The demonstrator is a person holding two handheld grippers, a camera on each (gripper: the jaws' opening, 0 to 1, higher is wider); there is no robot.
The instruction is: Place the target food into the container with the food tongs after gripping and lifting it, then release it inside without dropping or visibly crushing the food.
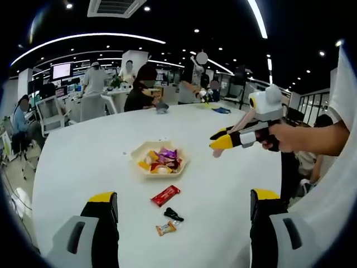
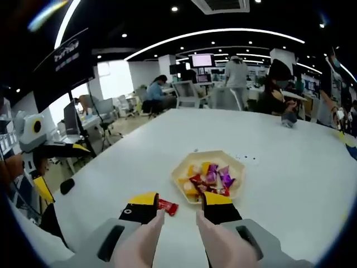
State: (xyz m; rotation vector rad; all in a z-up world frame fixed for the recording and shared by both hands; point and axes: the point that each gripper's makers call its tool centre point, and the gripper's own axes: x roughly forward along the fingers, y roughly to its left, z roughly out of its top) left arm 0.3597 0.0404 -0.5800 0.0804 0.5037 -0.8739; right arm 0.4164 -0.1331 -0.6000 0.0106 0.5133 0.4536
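A cream hexagonal tray (image 1: pixel 140 152) (image 2: pixel 181 170) of wrapped candies sits mid-table. In front of it lie a red wrapped bar (image 1: pixel 165 195) (image 2: pixel 168 207), a small black piece (image 1: pixel 173 214) and an orange-white candy (image 1: pixel 165 228). My left gripper (image 1: pixel 183 195) (image 2: pixel 58 167) stands wide open with nothing in it, hovering short of these pieces. My right gripper (image 2: pixel 181 204) (image 1: pixel 219 139) holds pink food tongs (image 2: pixel 146 240) whose arms lie along its jaws, spread apart with nothing between them. It hovers just short of the tray, above the red bar.
The big white round table (image 1: pixel 83 162) (image 2: pixel 290 184) has bare room all around the tray. A dark object (image 1: pixel 162 107) and a blue item (image 1: pixel 221 110) lie at its far edge. Several people, chairs and desks stand beyond. A hand (image 1: pixel 290 137) holds the right gripper.
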